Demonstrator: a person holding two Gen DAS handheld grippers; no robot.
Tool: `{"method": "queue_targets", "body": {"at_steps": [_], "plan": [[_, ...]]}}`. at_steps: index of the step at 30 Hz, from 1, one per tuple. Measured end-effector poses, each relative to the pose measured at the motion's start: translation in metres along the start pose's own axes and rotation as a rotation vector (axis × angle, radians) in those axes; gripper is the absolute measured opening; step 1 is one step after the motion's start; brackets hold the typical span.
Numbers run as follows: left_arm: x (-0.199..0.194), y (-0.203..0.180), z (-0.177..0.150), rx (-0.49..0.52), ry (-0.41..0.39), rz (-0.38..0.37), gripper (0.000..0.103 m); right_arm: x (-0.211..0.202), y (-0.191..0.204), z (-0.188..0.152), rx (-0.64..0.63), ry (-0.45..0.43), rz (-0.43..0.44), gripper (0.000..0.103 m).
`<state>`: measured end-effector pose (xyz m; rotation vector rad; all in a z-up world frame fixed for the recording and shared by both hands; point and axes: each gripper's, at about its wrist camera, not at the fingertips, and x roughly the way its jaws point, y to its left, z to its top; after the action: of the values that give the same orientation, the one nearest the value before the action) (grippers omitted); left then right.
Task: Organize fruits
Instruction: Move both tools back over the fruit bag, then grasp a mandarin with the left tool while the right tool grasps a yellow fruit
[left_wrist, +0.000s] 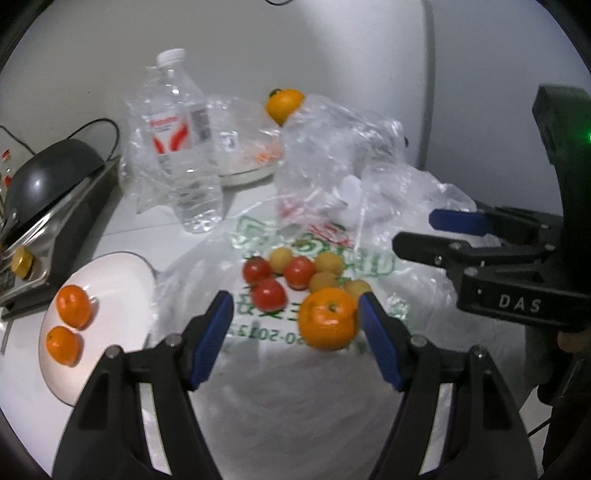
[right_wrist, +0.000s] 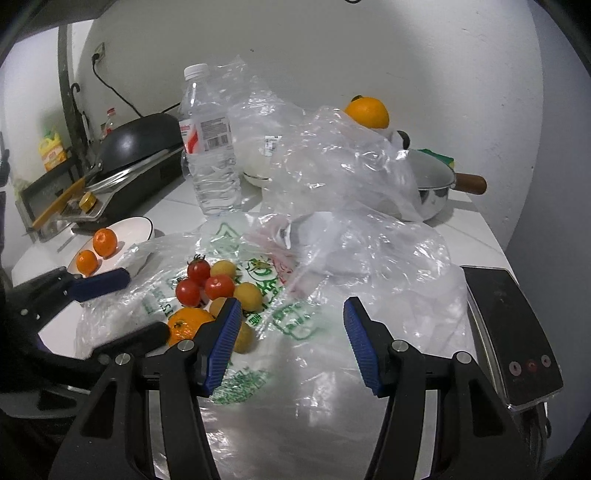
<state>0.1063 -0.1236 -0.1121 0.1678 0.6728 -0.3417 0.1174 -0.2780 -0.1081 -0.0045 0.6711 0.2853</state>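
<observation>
A tangerine (left_wrist: 327, 319) lies on a printed plastic bag (left_wrist: 258, 350), between the fingers of my open left gripper (left_wrist: 295, 299) and close beside the right pad; the left pad stands clear of it. Beyond it sit three red cherry tomatoes (left_wrist: 269, 293) and several yellow ones (left_wrist: 328, 262). A white plate (left_wrist: 110, 280) at the left holds two tangerines (left_wrist: 74, 306). My right gripper (right_wrist: 291, 306) is open over bare bag, right of the fruit pile (right_wrist: 219, 287). The tangerine (right_wrist: 188, 325) shows beside the left gripper (right_wrist: 146, 304).
A water bottle (left_wrist: 181, 147) and crumpled clear bags (left_wrist: 332, 147) stand behind the fruit. An orange (right_wrist: 367, 112) rests at the back. A wok (right_wrist: 140, 136) on a stove is at the left, a pot (right_wrist: 432, 181) at the back right, a black cooker (right_wrist: 513, 332) at the right.
</observation>
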Motion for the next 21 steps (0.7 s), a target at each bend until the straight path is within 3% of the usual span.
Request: {"method": "queue_targets", "body": {"at_steps": [10, 15, 21], "plan": [[0.029, -0.015, 0.002, 0.016, 0.079, -0.029, 0.07, 0.002, -0.011, -0.001, 0.025, -0.004, 0.005, 0.061], [0.036, -0.014, 0.002, 0.019, 0.106, -0.056, 0.047, 0.004, -0.013, -0.001, 0.029, -0.005, 0.012, 0.061], [0.034, -0.011, 0.0, 0.015, 0.102, -0.091, 0.046, 0.006, -0.011, -0.001, 0.022, 0.001, 0.024, 0.061]]}}
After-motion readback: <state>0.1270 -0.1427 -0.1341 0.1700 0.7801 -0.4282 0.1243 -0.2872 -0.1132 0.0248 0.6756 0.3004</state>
